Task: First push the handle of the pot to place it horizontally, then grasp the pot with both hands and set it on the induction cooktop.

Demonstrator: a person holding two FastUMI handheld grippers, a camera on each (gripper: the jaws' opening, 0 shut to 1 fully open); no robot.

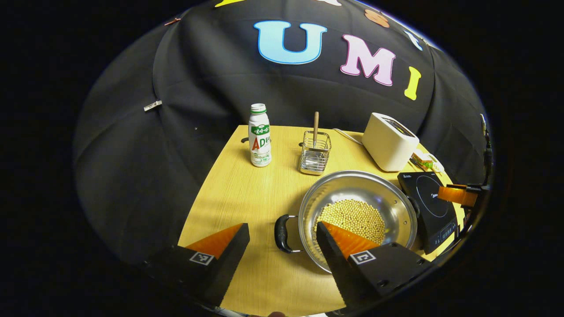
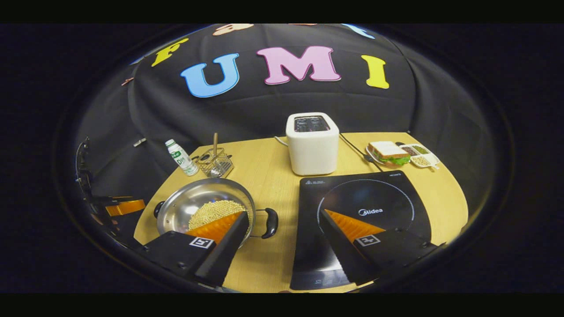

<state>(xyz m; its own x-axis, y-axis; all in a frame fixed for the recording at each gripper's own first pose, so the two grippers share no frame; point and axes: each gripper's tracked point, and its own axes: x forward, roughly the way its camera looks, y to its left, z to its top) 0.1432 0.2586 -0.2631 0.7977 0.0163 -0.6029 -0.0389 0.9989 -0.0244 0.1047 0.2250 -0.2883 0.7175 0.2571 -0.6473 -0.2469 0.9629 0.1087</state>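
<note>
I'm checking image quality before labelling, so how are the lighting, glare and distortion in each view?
Left gripper view: fisheye bends the table edge; the pot wall shows bright reflections; focus is sharp. Right gripper view: same bowing; dimmer; the induction cooktop looks glossy, with no strong glare.

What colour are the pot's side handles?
Black. The handles on the steel pot show best in the left gripper view.

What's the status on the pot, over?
Left gripper open, straddling pot's near handle. Right gripper open, framing the other handle. Pot of beans on table beside cooktop. Nothing blocking.
</note>
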